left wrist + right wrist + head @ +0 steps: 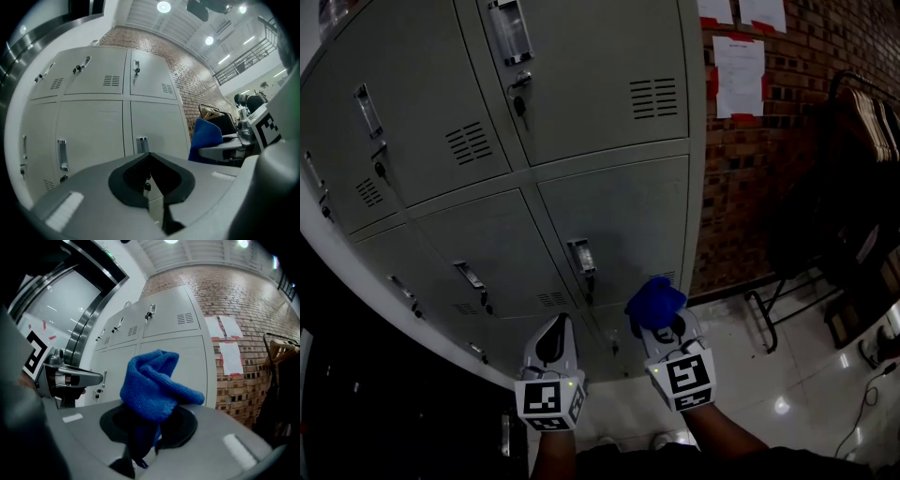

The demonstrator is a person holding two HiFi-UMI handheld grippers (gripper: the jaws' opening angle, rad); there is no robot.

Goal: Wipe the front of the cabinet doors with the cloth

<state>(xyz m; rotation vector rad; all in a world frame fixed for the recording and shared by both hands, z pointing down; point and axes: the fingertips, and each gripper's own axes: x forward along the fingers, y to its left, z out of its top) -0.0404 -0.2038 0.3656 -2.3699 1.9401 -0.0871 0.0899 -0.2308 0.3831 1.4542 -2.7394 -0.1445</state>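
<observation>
Right hand-held gripper [662, 326] pinches the blue cloth [654, 302], which bunches past its jaw tips.

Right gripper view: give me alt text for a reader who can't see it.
The right hand-held gripper is shut on a crumpled blue terry cloth, with grey metal cabinet doors ahead. A red brick wall with paper notices stands to their right.

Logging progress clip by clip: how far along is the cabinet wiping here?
Done: the blue cloth is picked up, with the right gripper shut on it. In hand: it is held toward the lower cabinet doors, seemingly short of them; the left gripper is shut and empty. Left: apparently all the wiping of the door fronts.
</observation>
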